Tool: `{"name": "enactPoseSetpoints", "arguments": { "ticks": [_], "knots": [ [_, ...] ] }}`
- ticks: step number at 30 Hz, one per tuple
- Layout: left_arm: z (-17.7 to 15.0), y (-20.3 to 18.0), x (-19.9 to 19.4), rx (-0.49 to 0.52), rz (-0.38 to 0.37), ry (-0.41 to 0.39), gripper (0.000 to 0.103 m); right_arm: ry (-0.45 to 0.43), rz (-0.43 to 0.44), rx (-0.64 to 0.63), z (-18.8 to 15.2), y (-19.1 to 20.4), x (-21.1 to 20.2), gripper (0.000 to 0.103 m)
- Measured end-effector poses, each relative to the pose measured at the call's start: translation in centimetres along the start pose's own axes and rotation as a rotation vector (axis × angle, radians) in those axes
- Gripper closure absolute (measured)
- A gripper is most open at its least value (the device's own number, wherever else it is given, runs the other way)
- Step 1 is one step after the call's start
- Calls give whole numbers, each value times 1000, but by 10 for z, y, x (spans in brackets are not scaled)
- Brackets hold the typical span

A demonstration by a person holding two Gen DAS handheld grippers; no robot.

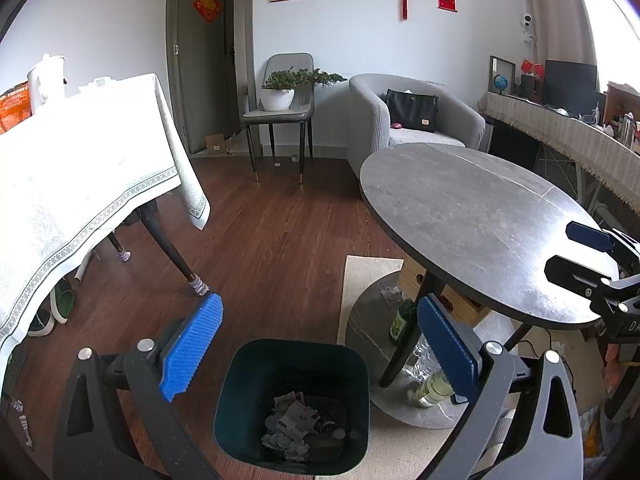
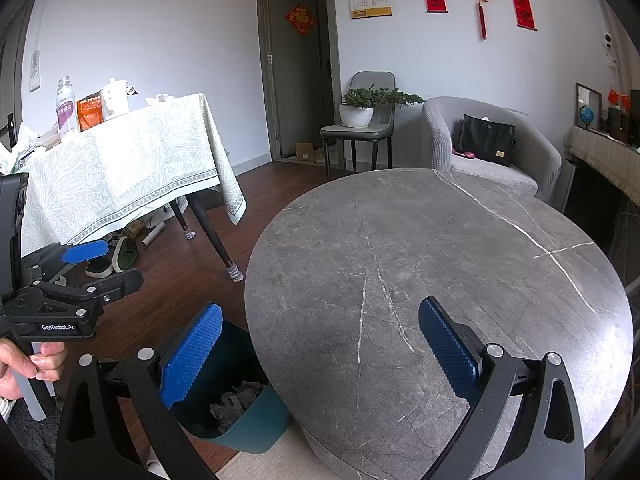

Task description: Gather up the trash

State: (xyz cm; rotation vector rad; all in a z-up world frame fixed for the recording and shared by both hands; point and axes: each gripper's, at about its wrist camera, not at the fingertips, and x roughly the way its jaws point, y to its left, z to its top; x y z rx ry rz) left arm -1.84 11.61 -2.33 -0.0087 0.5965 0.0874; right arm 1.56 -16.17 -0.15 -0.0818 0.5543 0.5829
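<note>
Left gripper (image 1: 320, 344) is hovering above the bin (image 1: 291, 404), jaws spread wide and holding nothing. The bin is standing on the wood floor (image 1: 264, 240) beside the round grey surface (image 2: 440, 280), its edge touching the pale rug (image 1: 368, 276). Crumpled paper trash (image 1: 296, 424) is lying at the bottom of the bin. Right gripper (image 2: 320, 344) is hanging over the near edge of the round surface, jaws also wide and carrying nothing. Bottles (image 1: 432, 388) are standing on the round base under the surface. A hand (image 2: 28, 364) is gripping the left gripper's handle in the right wrist view.
</note>
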Motion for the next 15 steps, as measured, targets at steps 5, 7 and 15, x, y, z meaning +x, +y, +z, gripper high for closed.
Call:
{"name": "enactPoseSetpoints", "arguments": {
  "ticks": [5, 7, 15],
  "knots": [
    [-2, 0, 2, 2, -1, 6, 3, 0, -1, 0, 0, 0, 0, 3],
    [-2, 0, 3, 0, -8, 10, 3, 0, 0, 1, 0, 0, 0, 3],
    [-2, 2, 5, -7, 0, 20, 3, 1, 1, 1, 0, -1, 0, 3]
  ]
}}
